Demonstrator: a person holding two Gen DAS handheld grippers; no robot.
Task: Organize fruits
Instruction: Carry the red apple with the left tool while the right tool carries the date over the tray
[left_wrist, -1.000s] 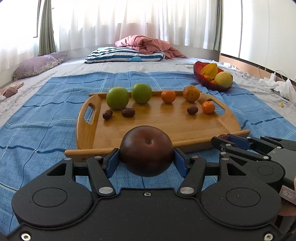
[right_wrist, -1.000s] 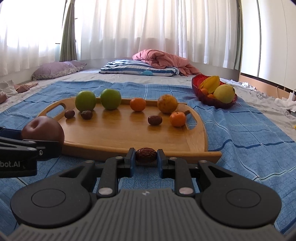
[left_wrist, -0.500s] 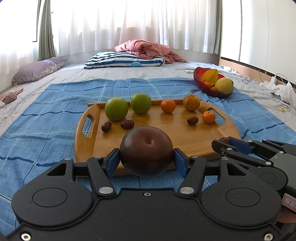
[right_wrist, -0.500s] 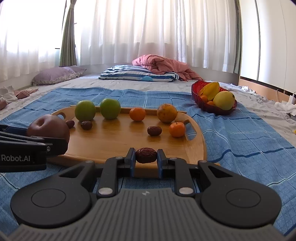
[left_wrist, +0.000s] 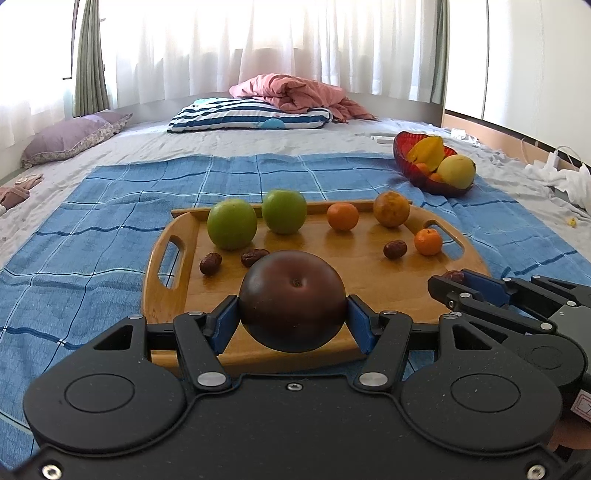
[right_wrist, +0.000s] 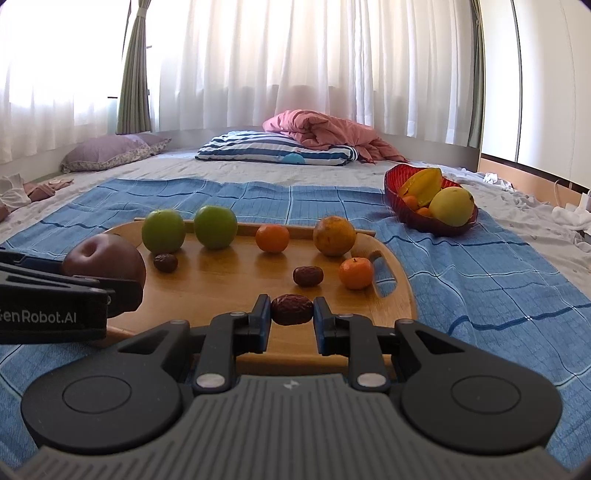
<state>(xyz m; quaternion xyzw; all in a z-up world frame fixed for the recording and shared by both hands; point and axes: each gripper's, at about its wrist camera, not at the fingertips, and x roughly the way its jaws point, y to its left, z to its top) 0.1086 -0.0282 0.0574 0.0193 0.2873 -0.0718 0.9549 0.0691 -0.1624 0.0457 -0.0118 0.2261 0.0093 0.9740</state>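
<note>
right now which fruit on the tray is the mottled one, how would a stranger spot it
Find the wooden tray on the blue blanket. Along its far edge runs a row of four fruits. The mottled fruit ends that row nearest the red bowl: yellow-orange, brown-blotched, bigger than the smooth orange beside it.

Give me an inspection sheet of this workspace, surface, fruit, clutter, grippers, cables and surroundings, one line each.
Surface: blue checked blanket on a bed, wooden tray lying on it.
Job's things: on the tray two green apples, two small oranges, one mottled orange fruit and three loose dates; red bowl of fruit beyond the tray's right end.
Clutter: white cloth at the right edge.
Grippers: left gripper shut on a dark red apple; right gripper shut on a date.
Cables: a white cable by the white cloth.
Surroundings: striped pillow, pink quilt, purple pillow, white curtains.
</note>
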